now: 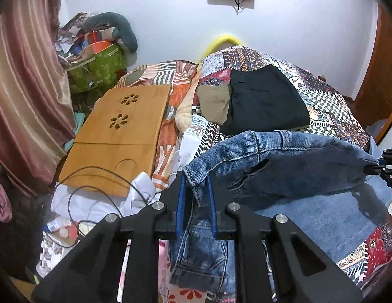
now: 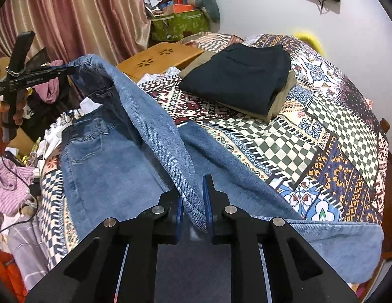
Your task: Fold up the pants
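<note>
- Two claws share one pair of jeans [image 2: 115,166], and each is clamped narrow on denim: the left claw [image 1: 196,199] pinches the waistband corner between its blue pads, and the right claw [image 2: 193,207] pinches a doubled edge of a leg further down.
- Most of the jeans lie flat on the patterned bedspread [image 2: 322,136], waist toward the curtain side and legs running toward the right wrist camera; one side is lifted off the bed and hangs as a ridge between the two grips.
- That lifted edge is the long axis the coming move turns on. It runs from the left claw at the waist, seen high and far left in the right wrist view [image 2: 69,69], down to the right claw at the leg.
- Judged from this, the next step is to carry the raised edge sideways across the flat half, both hands travelling together so the edge stays taut and lands parallel to the leg beneath.
- Left hand is nearer the waistband, right hand nearer the hem end; neither looks able to lay the fold straight alone.
- Well apart, further up the bed, sits a folded stack, a black garment [image 2: 241,75] on top of an olive one, clear of the fold path.
- Beside the bed lies a wooden lap tray [image 1: 120,139] with flower cut-outs.
- Writing: faint lettering shows on the left claw's body in the right wrist view, too small to read. No brand tag on the jeans is legible.
</note>
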A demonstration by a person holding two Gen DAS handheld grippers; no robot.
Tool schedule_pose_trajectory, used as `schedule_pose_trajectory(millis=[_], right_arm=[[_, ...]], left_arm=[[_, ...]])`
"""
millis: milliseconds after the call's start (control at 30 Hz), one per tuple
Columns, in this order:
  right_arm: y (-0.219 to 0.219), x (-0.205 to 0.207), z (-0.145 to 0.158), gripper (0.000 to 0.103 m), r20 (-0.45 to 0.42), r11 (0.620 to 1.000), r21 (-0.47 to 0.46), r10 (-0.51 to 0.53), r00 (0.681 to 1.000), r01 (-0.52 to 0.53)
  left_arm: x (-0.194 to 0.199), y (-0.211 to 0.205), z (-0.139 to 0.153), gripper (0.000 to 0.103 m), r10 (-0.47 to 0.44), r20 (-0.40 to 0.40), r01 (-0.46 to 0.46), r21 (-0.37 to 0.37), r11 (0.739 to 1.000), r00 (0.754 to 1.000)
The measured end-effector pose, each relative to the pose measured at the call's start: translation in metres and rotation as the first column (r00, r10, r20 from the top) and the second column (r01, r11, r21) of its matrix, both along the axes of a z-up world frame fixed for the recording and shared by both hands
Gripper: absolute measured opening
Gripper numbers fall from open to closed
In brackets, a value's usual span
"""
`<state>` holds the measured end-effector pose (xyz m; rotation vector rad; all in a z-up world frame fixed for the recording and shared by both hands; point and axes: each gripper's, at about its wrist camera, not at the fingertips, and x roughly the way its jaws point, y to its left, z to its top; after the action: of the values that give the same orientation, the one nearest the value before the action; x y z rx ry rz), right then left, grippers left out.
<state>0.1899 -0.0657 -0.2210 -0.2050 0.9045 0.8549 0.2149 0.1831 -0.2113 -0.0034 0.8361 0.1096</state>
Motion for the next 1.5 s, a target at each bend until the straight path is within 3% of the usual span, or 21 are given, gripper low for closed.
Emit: schedule_pose_trajectory(millis=[300, 467, 800, 833, 1033, 1167, 1300, 1400, 1467, 1500], right_arm=[[0.0, -0.031, 0.008, 0.012, 0.006, 0.999, 0.029, 0.032, 0.999, -0.032], [0.008, -0.051, -0.001, 0.011, -0.014, 0.998, 0.016, 0.068, 0.998, -0.068], [0.018, -0.07, -0.037, 0.012, -0.096, 0.997, -0.02, 0.07, 0.993, -0.072], [0.019, -0.072, -0.038, 0.012, -0.098, 0.998, -0.018, 0.064, 0.993, -0.067], [0.017, -0.072, -0.041, 0.012, -0.12, 0.999, 0.006, 0.044, 0.992, -0.044], [0.017, -0.072, -0.043, 0.015, -0.128, 0.999, 0.005, 0.041, 0.991, -0.04], [0.019, -0.073, -0.042, 0.015, -0.121, 0.999, -0.008, 0.037, 0.992, -0.038], [0.019, -0.074, -0.039, 0.018, -0.113, 0.999, -0.025, 0.033, 0.993, -0.036], [0.017, -0.073, -0.037, 0.04, -0.107, 0.999, -0.043, 0.007, 0.994, -0.012], [0.014, -0.073, -0.036, 0.046, -0.106, 0.999, -0.047, -0.005, 0.994, 0.0]], left_arm=[[-0.032, 0.006, -0.005, 0.015, 0.044, 0.0, -0.044, 0.024, 0.999, 0.999], [-0.043, 0.015, -0.023, 0.012, 0.076, -0.029, -0.076, 0.024, 0.997, 0.997], [-0.066, 0.033, -0.073, 0.01, 0.128, -0.101, -0.136, -0.068, 0.988, 0.987], [-0.069, 0.034, -0.08, 0.001, 0.141, -0.11, -0.149, -0.074, 0.986, 0.984], [-0.08, 0.044, -0.111, 0.001, 0.187, -0.182, -0.211, -0.118, 0.97, 0.965], [-0.084, 0.04, -0.098, 0.001, 0.186, -0.156, -0.205, -0.117, 0.972, 0.97], [-0.083, 0.026, -0.068, 0.001, 0.169, -0.098, -0.174, -0.05, 0.983, 0.981], [-0.077, 0.01, -0.044, 0.01, 0.133, -0.056, -0.134, -0.012, 0.991, 0.989], [-0.073, -0.005, -0.028, 0.043, 0.111, -0.019, -0.11, 0.021, 0.994, 0.994], [-0.07, -0.011, -0.021, 0.052, 0.104, 0.001, -0.104, 0.034, 0.994, 0.995]])
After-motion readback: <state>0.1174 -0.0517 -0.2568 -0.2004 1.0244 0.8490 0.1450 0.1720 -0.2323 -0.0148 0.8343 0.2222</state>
